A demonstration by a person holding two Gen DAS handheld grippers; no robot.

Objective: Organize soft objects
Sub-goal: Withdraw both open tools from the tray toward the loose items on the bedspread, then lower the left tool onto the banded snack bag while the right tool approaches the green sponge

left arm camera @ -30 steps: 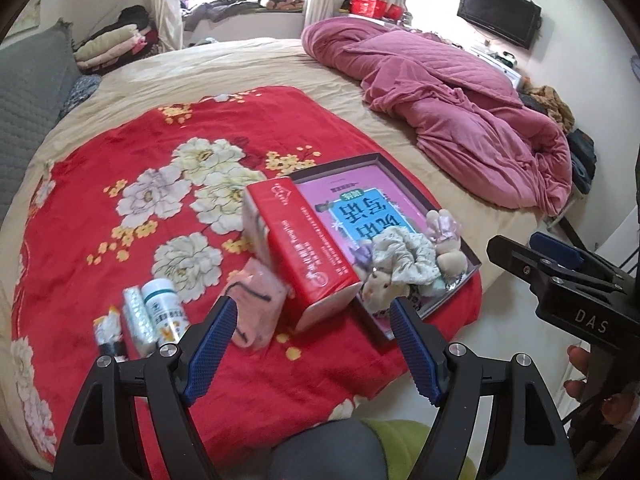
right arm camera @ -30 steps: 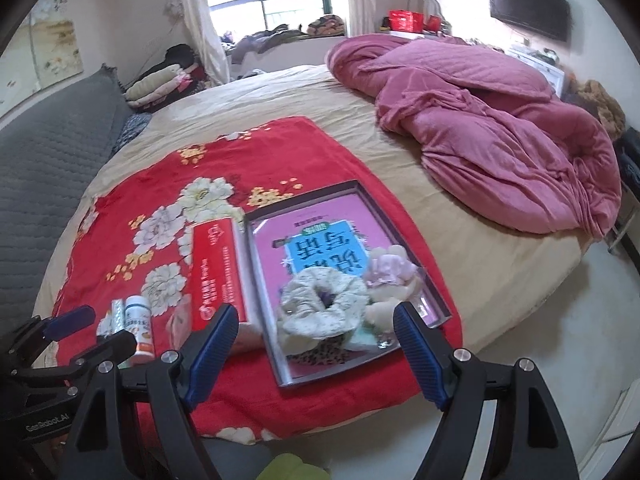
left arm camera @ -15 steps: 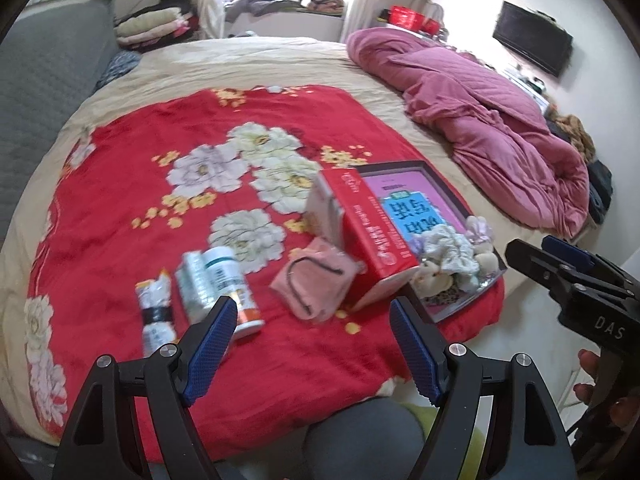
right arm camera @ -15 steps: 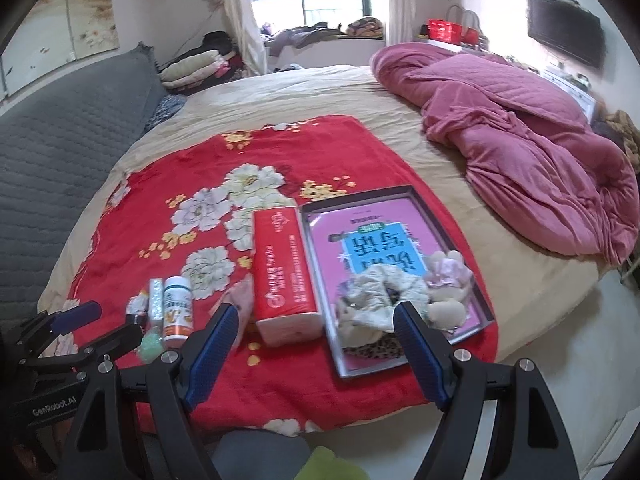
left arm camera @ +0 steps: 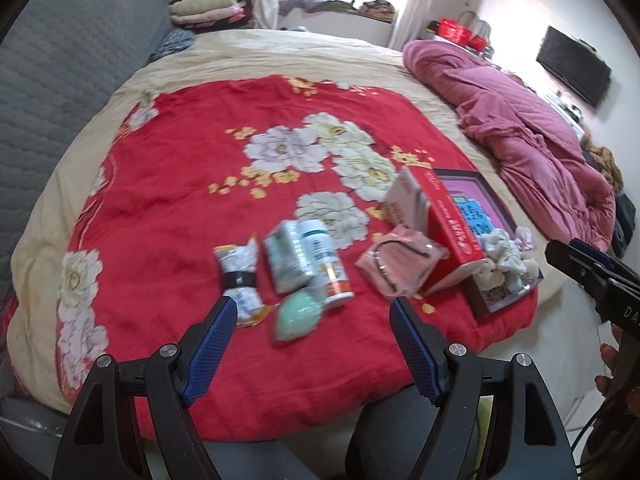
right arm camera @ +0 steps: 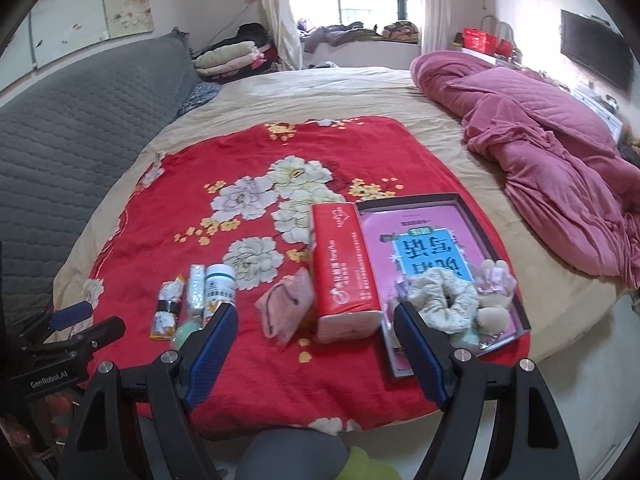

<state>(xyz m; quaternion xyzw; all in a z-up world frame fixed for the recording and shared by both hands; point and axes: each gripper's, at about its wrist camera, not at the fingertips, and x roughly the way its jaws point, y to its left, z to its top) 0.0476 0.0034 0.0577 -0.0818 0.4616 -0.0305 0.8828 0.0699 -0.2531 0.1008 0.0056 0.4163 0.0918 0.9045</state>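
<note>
Left gripper (left arm camera: 310,312): jaws apart, empty, above the red floral blanket (left arm camera: 192,208).
Right gripper (right arm camera: 316,318): jaws apart, empty.
Scrunchie (right arm camera: 440,300): in the tray (right arm camera: 464,204), ahead-right of right gripper.
Pink pouch (left arm camera: 400,264): ahead-right of left gripper.

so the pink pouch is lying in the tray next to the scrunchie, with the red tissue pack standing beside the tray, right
Not quite. The pink pouch lies on the red blanket, outside the tray, on the far side of the red tissue pack. The scrunchie is in the tray. The right wrist view shows it.
</note>
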